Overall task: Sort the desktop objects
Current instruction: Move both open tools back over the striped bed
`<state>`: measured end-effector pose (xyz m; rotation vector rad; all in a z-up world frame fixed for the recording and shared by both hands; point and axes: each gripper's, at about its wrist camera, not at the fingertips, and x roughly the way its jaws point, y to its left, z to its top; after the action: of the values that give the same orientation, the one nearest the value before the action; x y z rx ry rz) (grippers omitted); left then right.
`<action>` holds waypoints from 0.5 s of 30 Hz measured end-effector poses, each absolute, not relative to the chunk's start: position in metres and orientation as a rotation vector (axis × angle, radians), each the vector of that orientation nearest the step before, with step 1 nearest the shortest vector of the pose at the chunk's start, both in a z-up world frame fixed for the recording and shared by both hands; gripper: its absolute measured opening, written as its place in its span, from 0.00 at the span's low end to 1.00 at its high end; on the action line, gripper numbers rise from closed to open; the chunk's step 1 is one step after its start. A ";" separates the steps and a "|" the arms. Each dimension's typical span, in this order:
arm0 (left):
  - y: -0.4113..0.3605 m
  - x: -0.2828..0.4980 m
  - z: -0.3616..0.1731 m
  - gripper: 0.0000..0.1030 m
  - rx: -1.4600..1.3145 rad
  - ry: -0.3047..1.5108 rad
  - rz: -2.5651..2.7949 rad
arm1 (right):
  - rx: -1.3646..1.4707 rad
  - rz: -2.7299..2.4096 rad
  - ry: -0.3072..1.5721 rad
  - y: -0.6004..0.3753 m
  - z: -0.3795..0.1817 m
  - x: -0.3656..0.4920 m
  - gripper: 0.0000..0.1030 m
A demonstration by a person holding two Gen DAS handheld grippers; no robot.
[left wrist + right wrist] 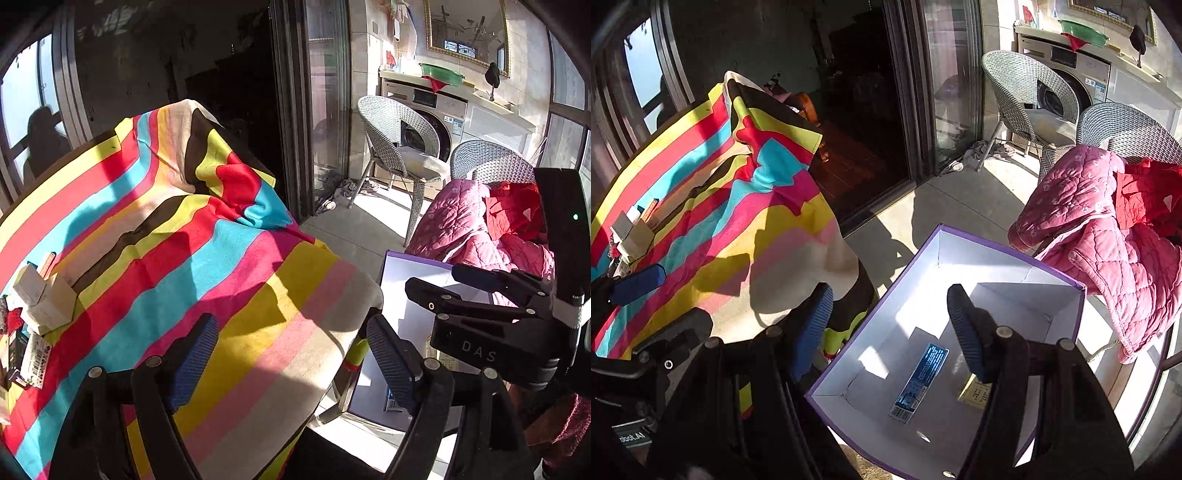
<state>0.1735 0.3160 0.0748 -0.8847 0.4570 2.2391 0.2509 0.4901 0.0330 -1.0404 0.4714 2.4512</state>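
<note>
Holding both grippers over the near edge of the worktop (258, 288), I have nothing in either one. My left gripper (291, 354) hangs above the striped cloth (155, 229) with its blue-padded fingers (195, 354) spread wide apart and empty. My right gripper (890, 328) is spread just as wide and carries nothing, poised over the purple-edged box (912, 266) that sits just beside the worktop, lower than its top.

Inside the box's white interior lies a long blue packet (919, 380) with a barcode at its near end, flat on the bottom. Near it, partly hidden behind my right finger, a small yellowish card (977, 395) also lies on the bottom.

The things yet to sort are at the far left of the cloth: a cluster of small white and cream boxes (40, 299) stacked against one another, a slim orange-edged box (48, 262) just behind them, and a barcode-labelled packet (35, 358) in front. Something red touches the cluster's left side, too cropped to identify.

Beyond the box, a pink quilted jacket (1100, 236) drapes over a wicker chair (1126, 129), with a red garment (1145, 195) on top of it.
</note>
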 end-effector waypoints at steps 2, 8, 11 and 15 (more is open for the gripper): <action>0.282 0.160 0.081 0.83 -0.879 0.429 2.360 | -1.043 2.535 0.427 0.467 0.042 0.233 0.68; 0.161 0.112 0.072 0.85 -1.045 0.204 2.652 | -1.133 2.788 0.342 0.389 0.056 0.171 0.70; 0.111 0.085 0.060 0.85 -1.145 0.112 2.715 | -1.192 2.889 0.241 0.342 0.056 0.141 0.73; 0.084 0.049 0.058 0.85 -1.117 0.192 2.702 | -1.296 2.964 0.138 0.293 0.046 0.098 0.73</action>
<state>0.0487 0.0839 0.0582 -1.1172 0.1924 2.7024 0.0985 0.2931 0.0462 -1.2960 0.1376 2.9642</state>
